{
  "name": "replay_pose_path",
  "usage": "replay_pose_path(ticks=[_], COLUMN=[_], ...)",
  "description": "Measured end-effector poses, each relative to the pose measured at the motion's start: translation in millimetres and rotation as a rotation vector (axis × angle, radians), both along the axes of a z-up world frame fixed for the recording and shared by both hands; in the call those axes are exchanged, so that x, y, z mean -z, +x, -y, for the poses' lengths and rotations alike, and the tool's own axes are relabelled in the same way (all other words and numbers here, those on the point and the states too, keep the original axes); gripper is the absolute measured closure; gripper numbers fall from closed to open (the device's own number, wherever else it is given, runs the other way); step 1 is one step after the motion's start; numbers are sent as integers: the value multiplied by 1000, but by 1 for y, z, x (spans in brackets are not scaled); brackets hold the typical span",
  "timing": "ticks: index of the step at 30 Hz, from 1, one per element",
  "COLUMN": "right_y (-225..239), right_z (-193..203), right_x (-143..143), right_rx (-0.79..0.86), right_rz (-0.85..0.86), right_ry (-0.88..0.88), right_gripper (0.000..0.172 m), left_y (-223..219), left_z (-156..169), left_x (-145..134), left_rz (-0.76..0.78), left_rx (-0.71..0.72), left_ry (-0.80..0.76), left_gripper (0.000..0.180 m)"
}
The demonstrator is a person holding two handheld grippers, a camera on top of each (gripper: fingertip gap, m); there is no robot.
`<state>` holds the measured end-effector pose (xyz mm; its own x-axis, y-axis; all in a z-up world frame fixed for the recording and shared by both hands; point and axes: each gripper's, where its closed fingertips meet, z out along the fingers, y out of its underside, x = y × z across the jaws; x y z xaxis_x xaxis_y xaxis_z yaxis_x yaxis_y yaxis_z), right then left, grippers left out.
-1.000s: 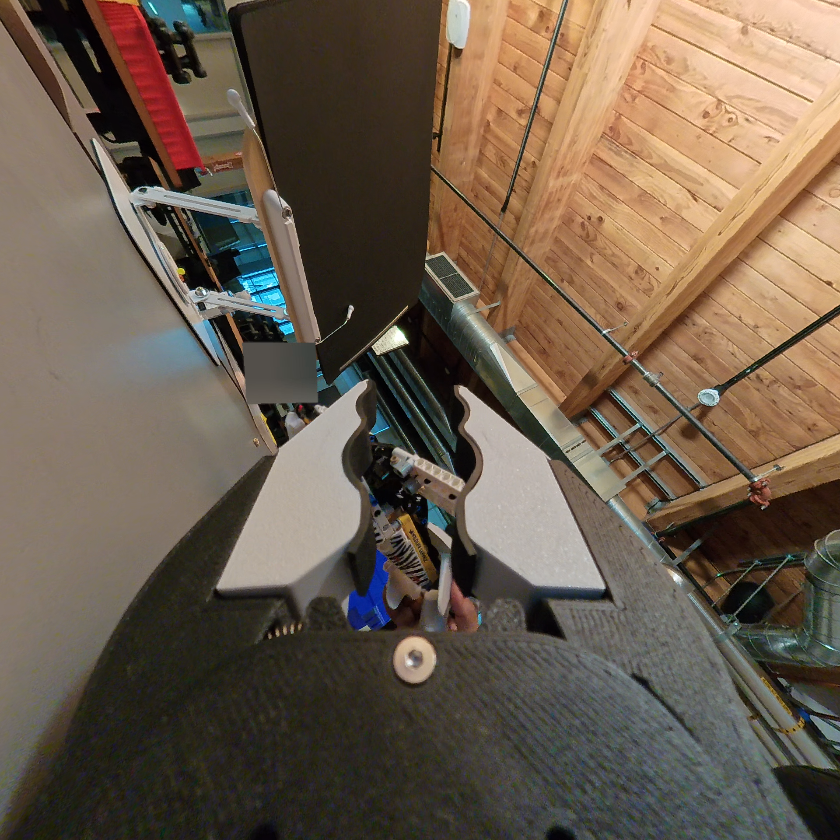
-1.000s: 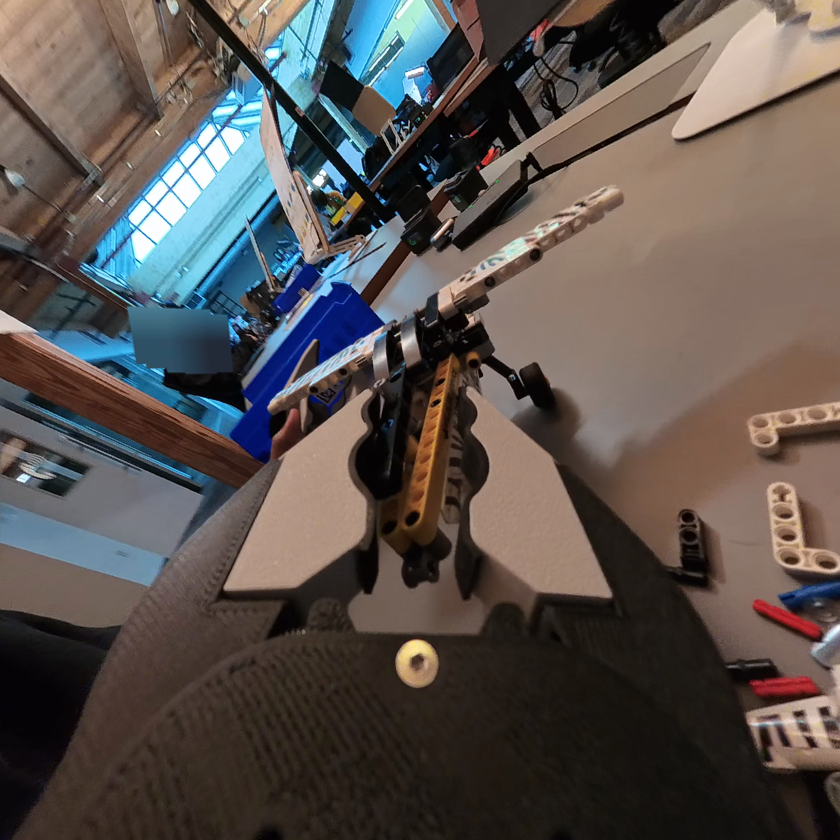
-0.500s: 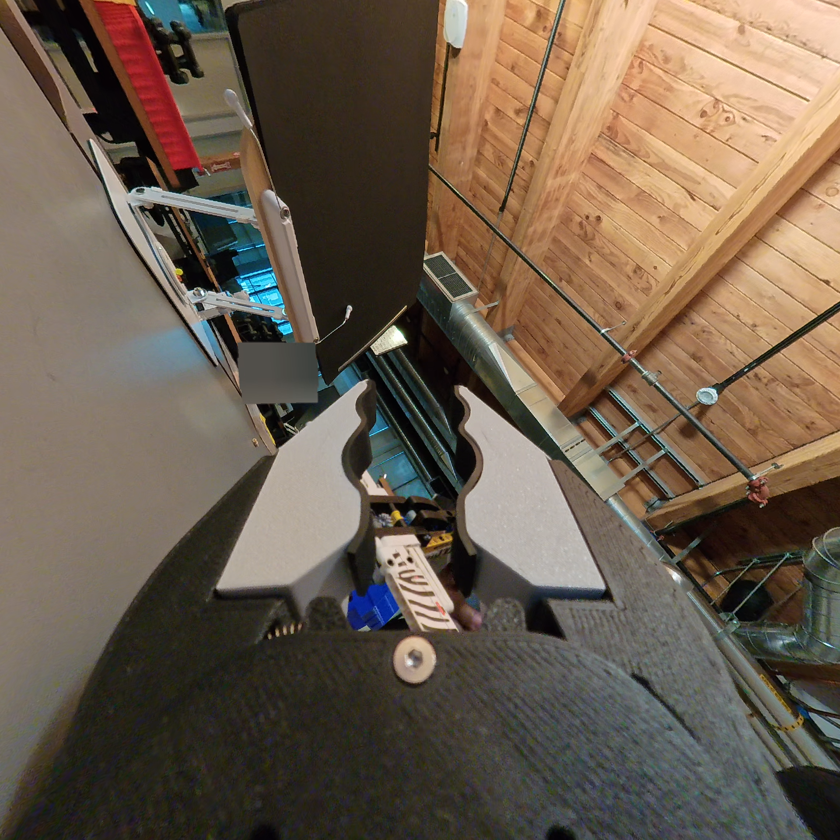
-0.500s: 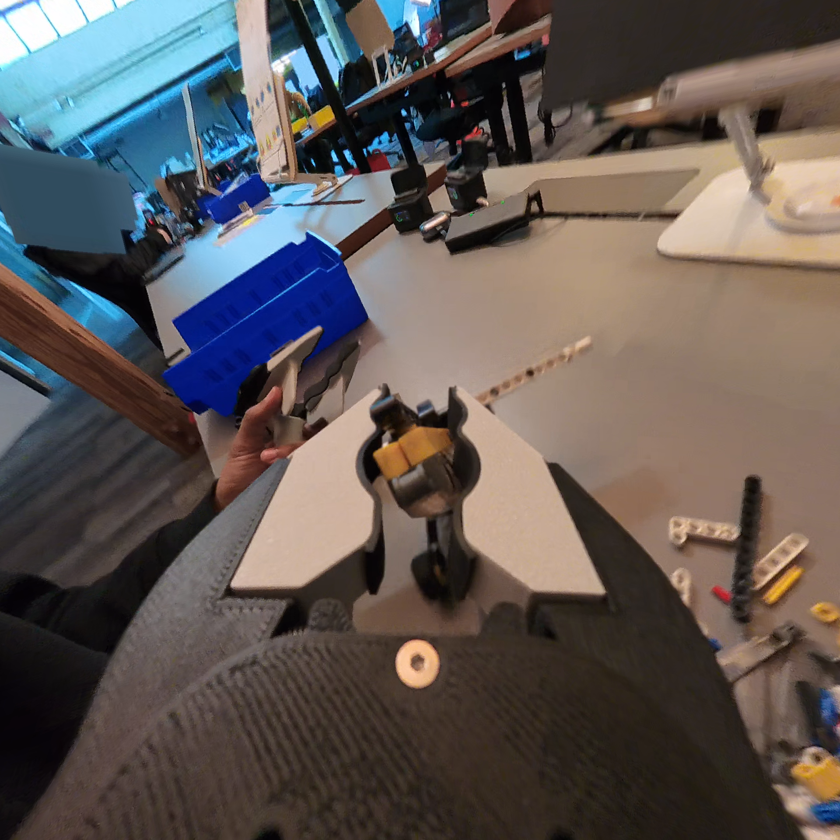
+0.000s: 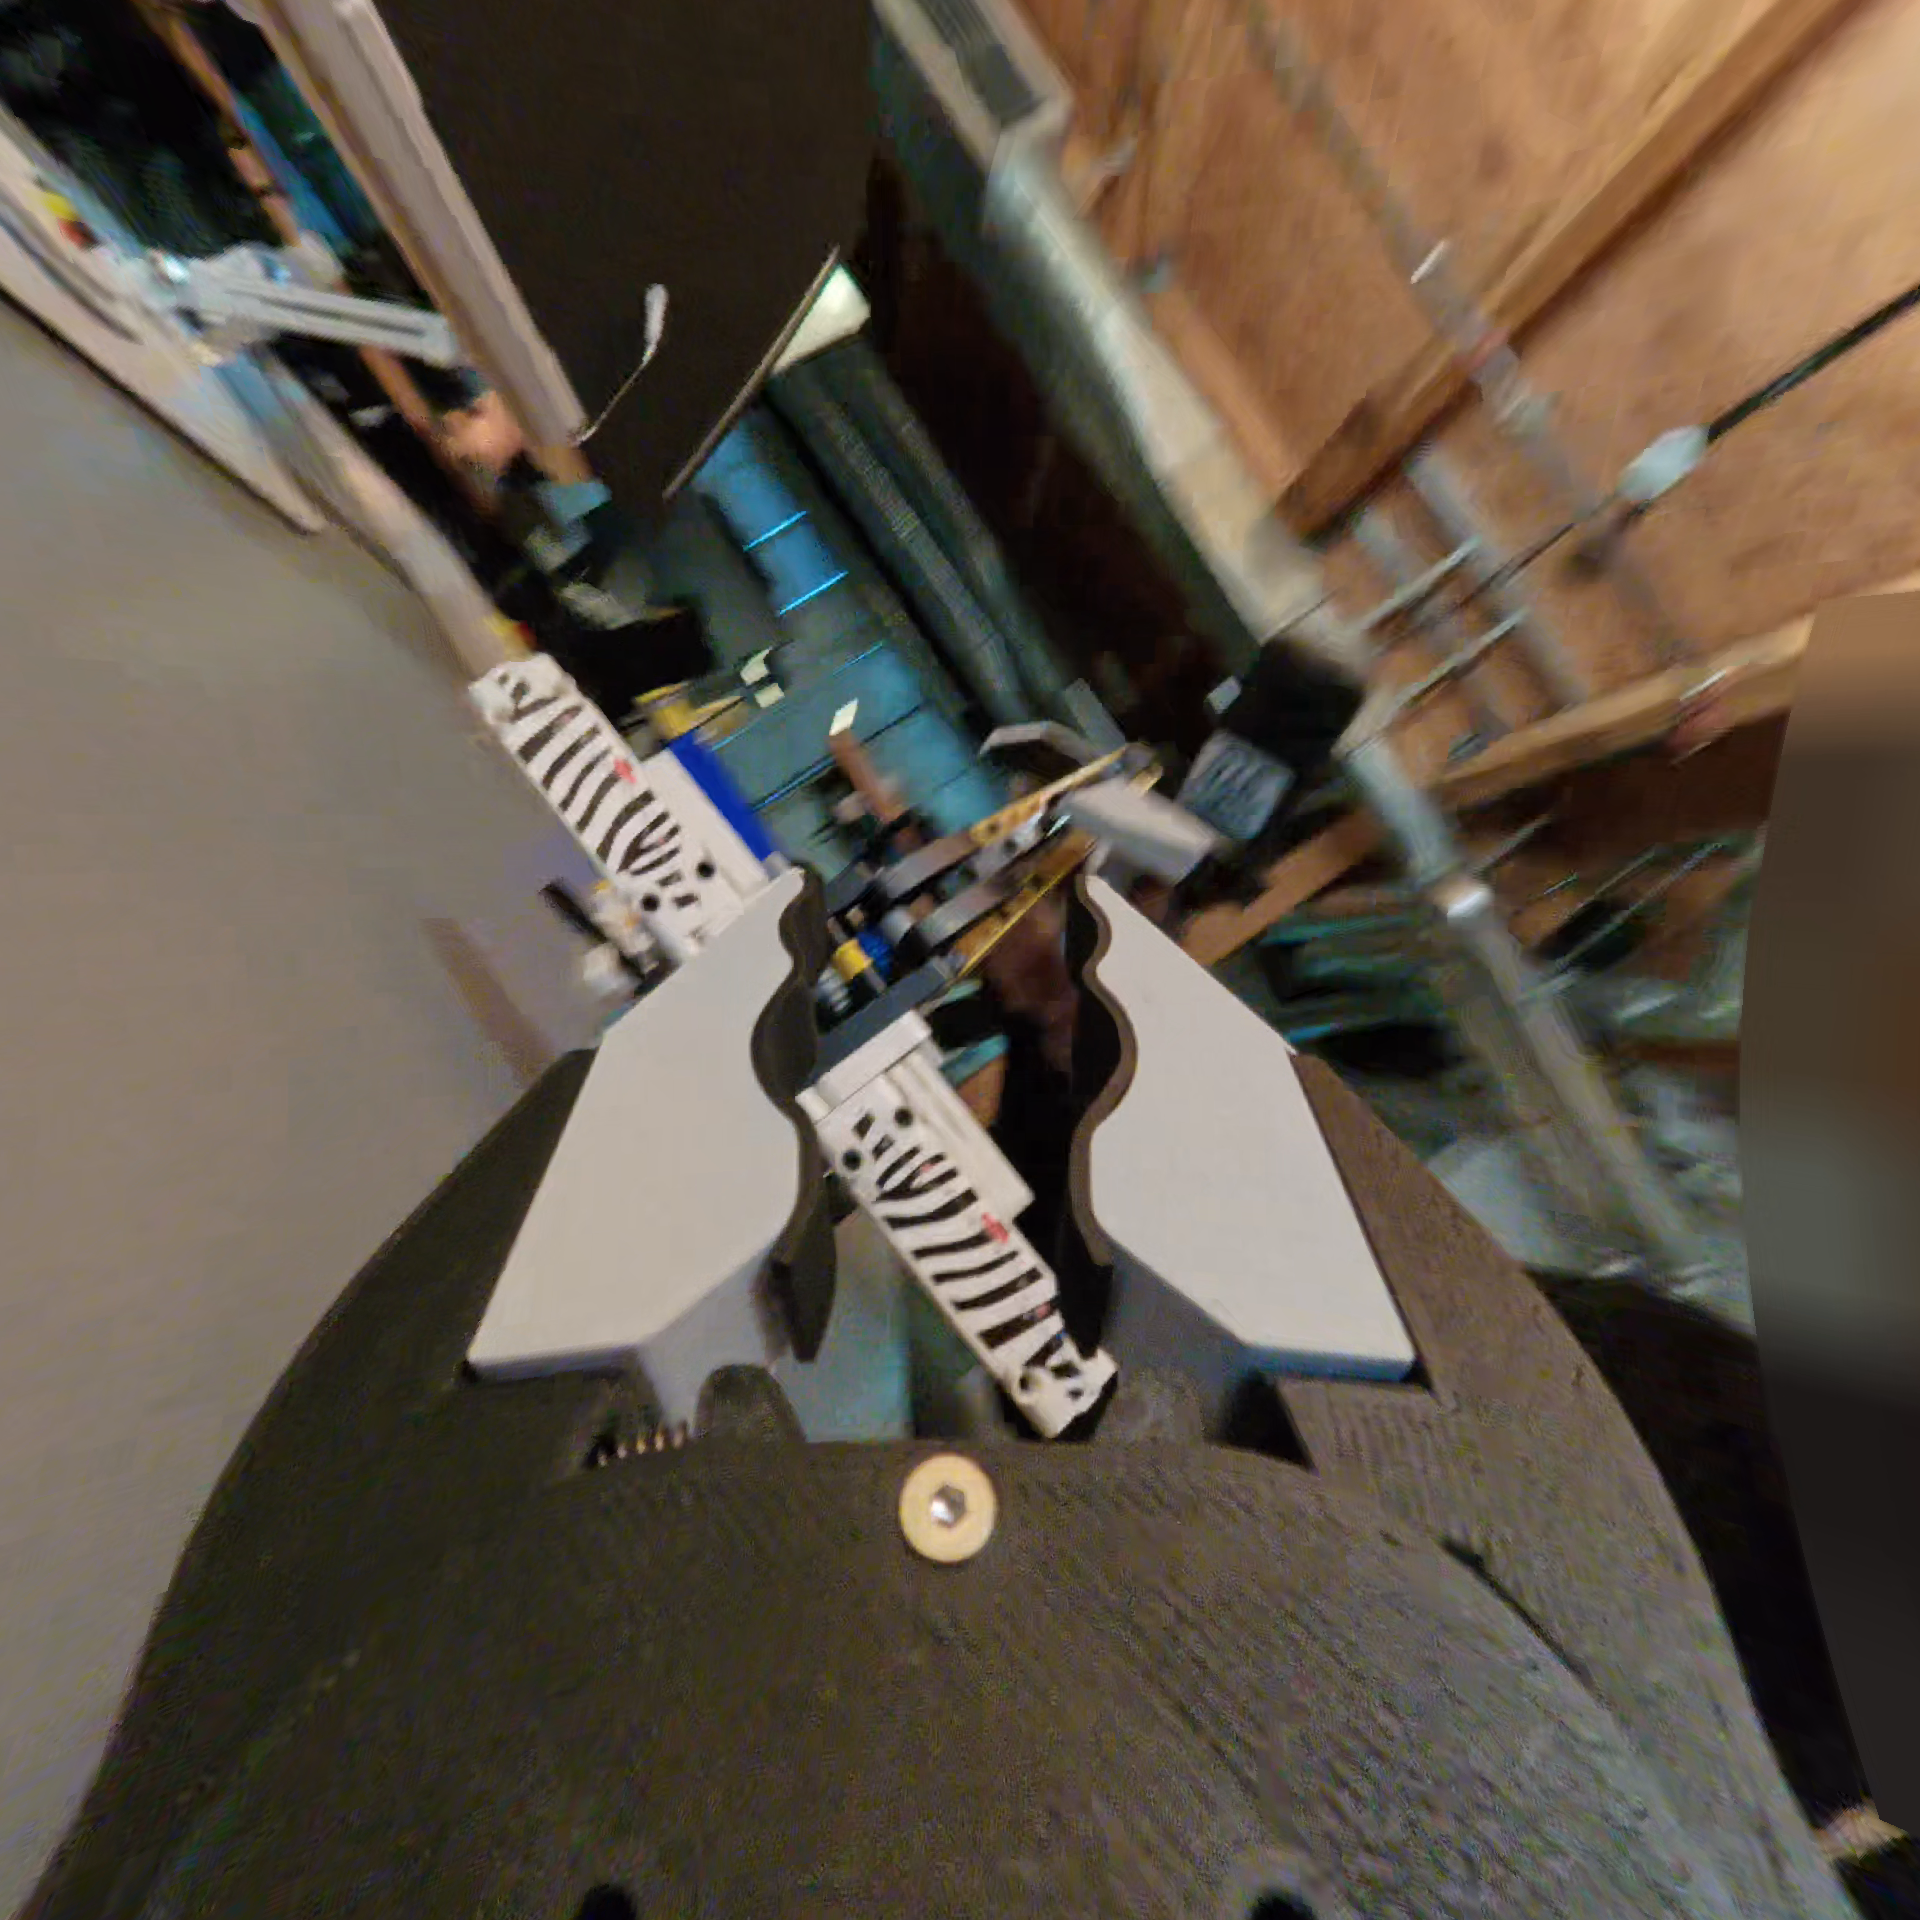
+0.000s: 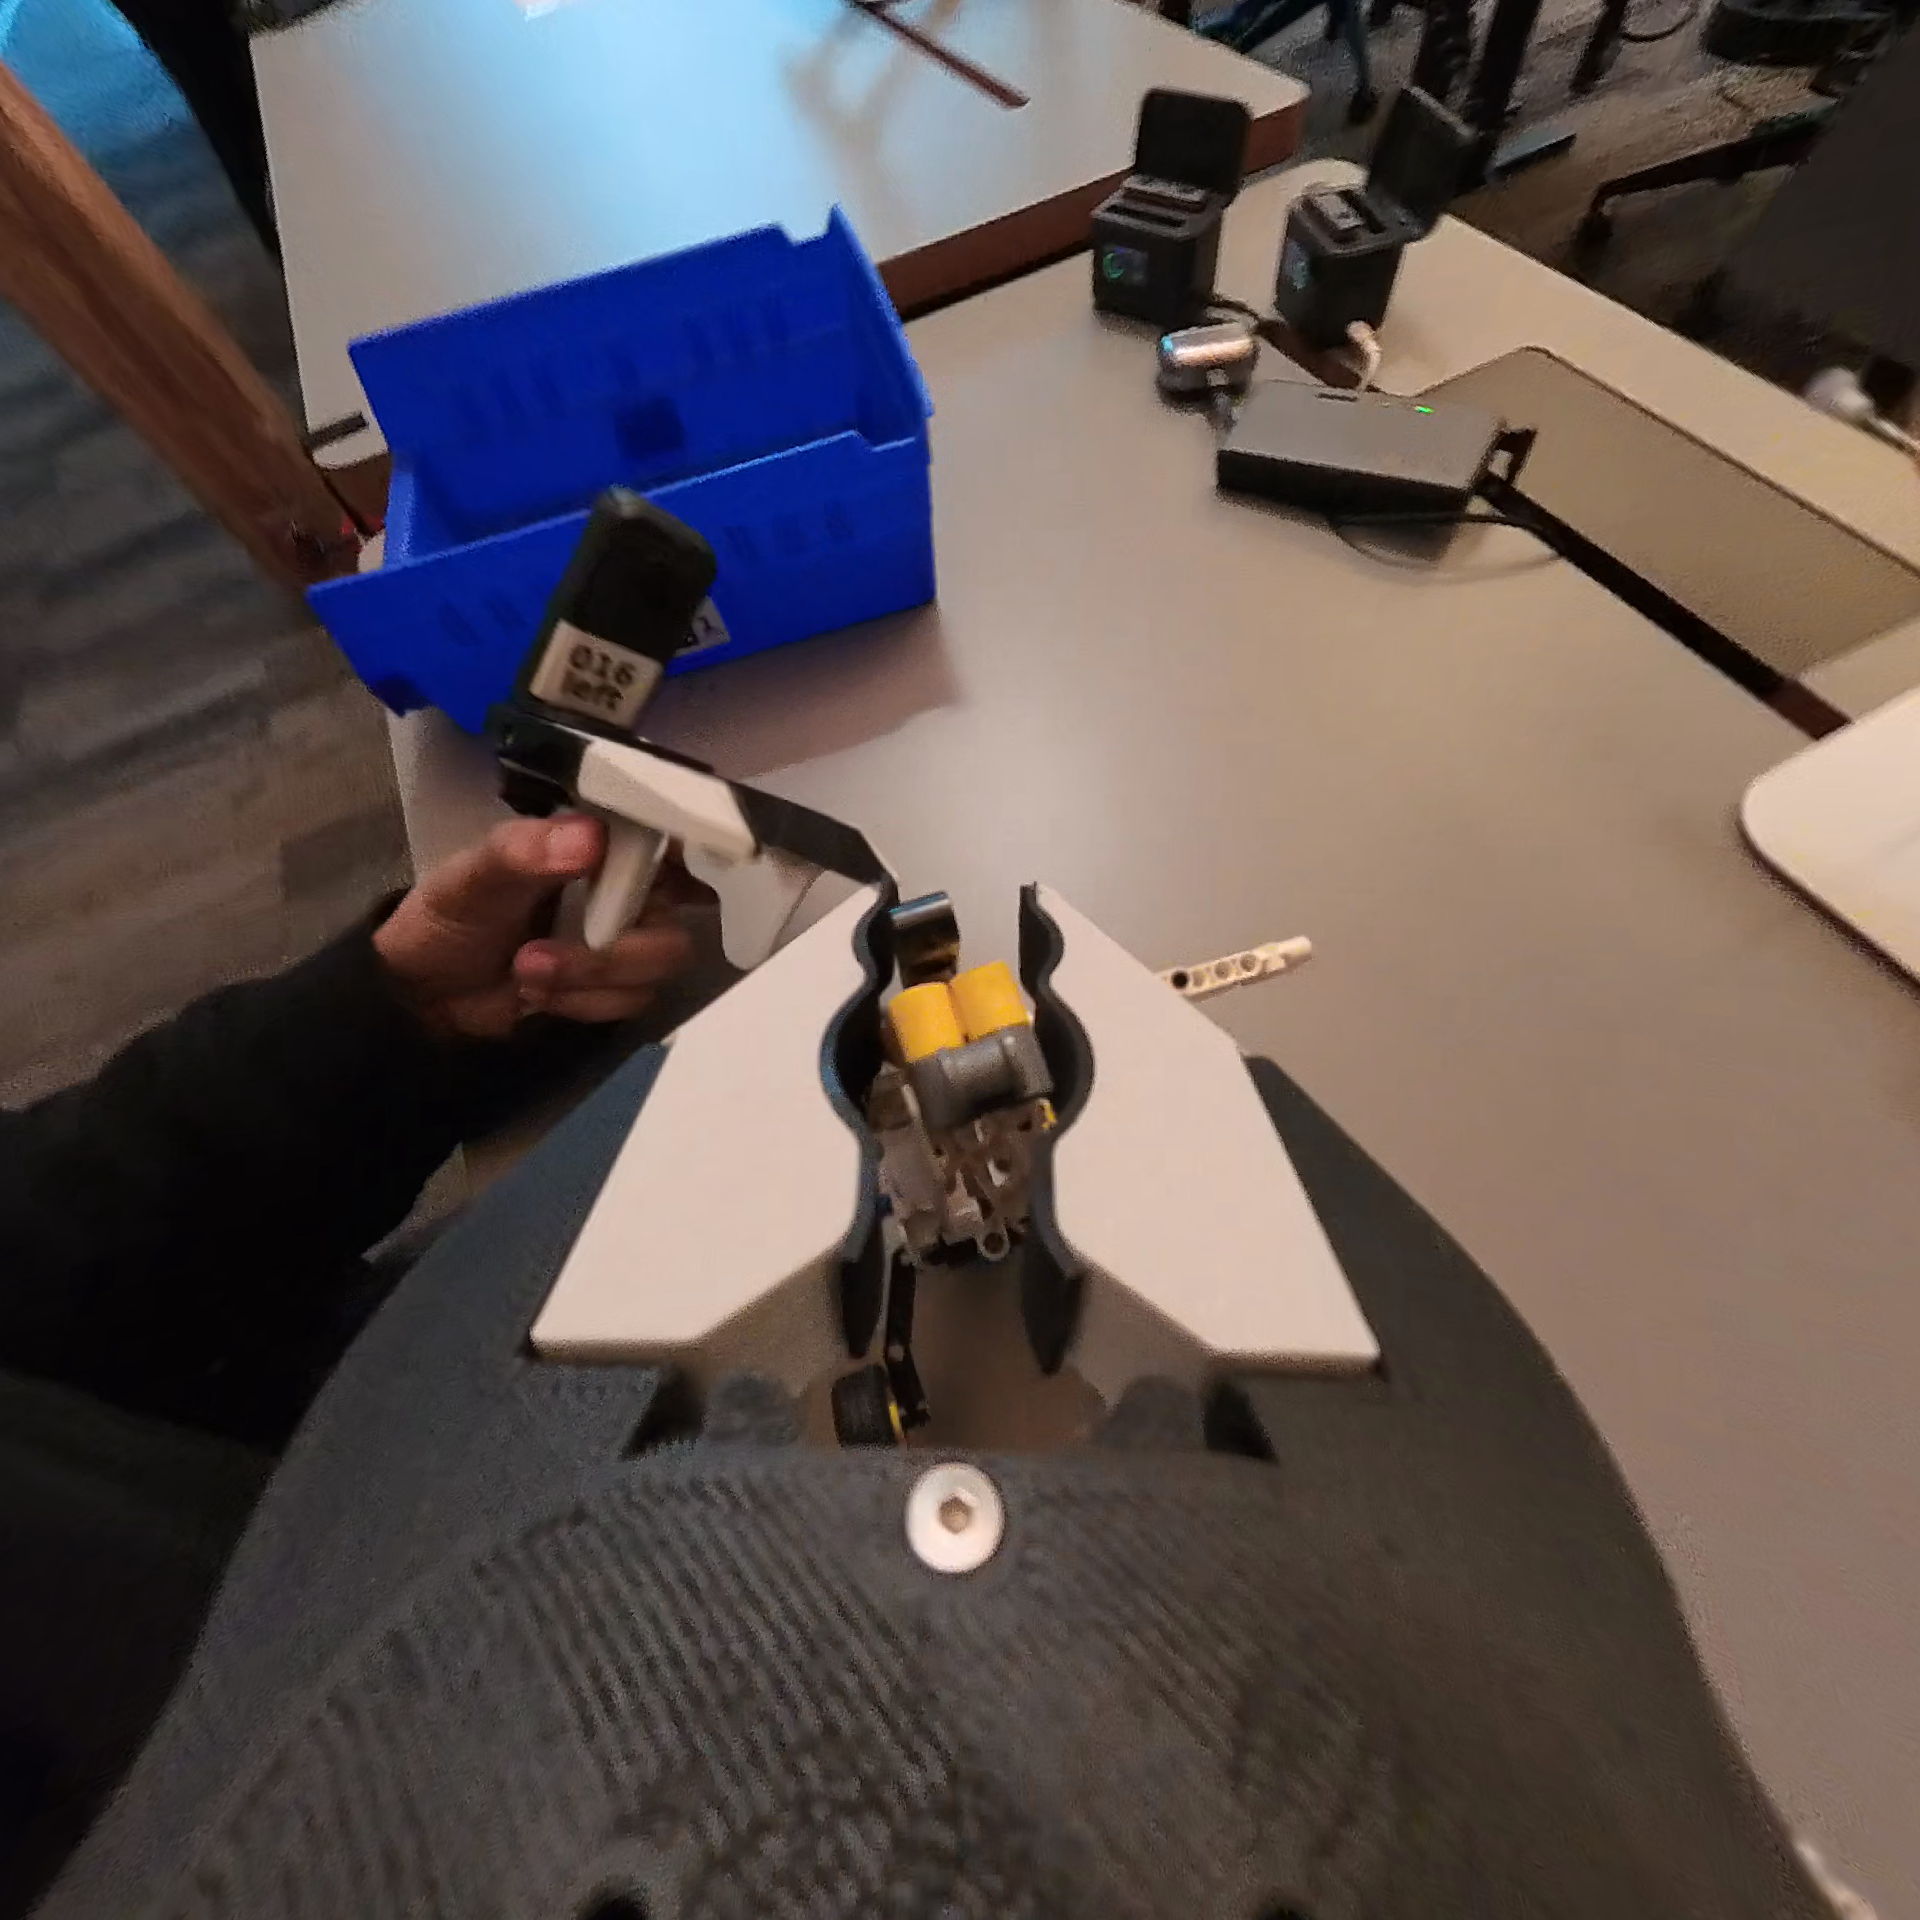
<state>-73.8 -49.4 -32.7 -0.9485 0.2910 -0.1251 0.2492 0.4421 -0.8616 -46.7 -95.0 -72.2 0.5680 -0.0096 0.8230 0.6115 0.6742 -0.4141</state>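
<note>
Since half a second ago the right wrist view has tipped downward over the grey counter [image 6: 1351, 727], and the left gripper [image 5: 940, 914] has spread its jaws wider.

Right gripper [image 6: 956, 904]: jaws clenched on a small brick-built model of grey, black and yellow plastic pieces [image 6: 961, 1049], both black pads pressing its sides; a little black wheel [image 6: 862, 1401] hangs at the rear of the gap.

Left gripper: jaws released. A white plastic beam with black zebra stripes [image 5: 961, 1226] runs slantwise through the gap, near the left pad; contact cannot be told through the blur. Dark and yellow parts of the model cross just beyond the fingertips.

Around: a person's hand [image 6: 520, 935] grips the left gripper's handle, close beside the right jaws. A blue plastic bin [image 6: 644, 436] stands behind it on the counter. A thin white holed beam [image 6: 1242, 961] lies just right of the fingertips. Farther off, a flat black box [image 6: 1351, 447] and two black open-lidded cases [image 6: 1164, 239].
</note>
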Motion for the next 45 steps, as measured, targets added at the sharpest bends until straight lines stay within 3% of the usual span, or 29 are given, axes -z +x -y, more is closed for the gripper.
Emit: replay_pose_path(ticks=[3, 6, 10, 13, 17, 23, 25, 27, 32, 38, 41, 45], right_y=[6, 12, 28, 39, 52, 47, 43, 39, 33, 38, 45, 55], right_z=[30, 58, 93, 109, 120, 101, 86, 67, 15, -19, -18, -7], right_x=[0, 5, 19, 35, 44, 27, 22, 20, 26, 45, 53, 53], right_rx=[-67, -122, -212, -273, -326, -287, -245, -198, -82, -10, -14, -39], right_rz=[-40, -71, -86, -101, -76, -69, -68, -70, -43, 57, 111, 109], right_ry=[68, 153, 272, 376, 378, 221, 173, 128, 72, -19, -57, -80], right_gripper=[150, 150, 149, 147, 127, 130, 132, 135, 139, 140, 139, 139], left_y=[9, 16, 9, 7, 9, 3, 2, 2, 8, 15, 15, 12], left_z=[-11, -21, -15, -7, 0, 14, 13, 15, 41, 105, 104, 98], left_x=[3, 4, 23, 34, 52, 80, 87, 96, 83, 76, 65, 70], left_rz=[-43, -56, -24, 16, 133, 244, 278, 311, 341, 362, 324, 342], left_rx=[-32, 7, -61, -73, -2, -25, -20, -20, -64, -290, -296, -283], left_ry=[-281, -415, -588, -601, -530, -569, -581, -617, -551, -628, -579, -594], left_gripper=[139, 137, 135, 136, 137, 143, 129, 132, 132, 129, 128, 128])
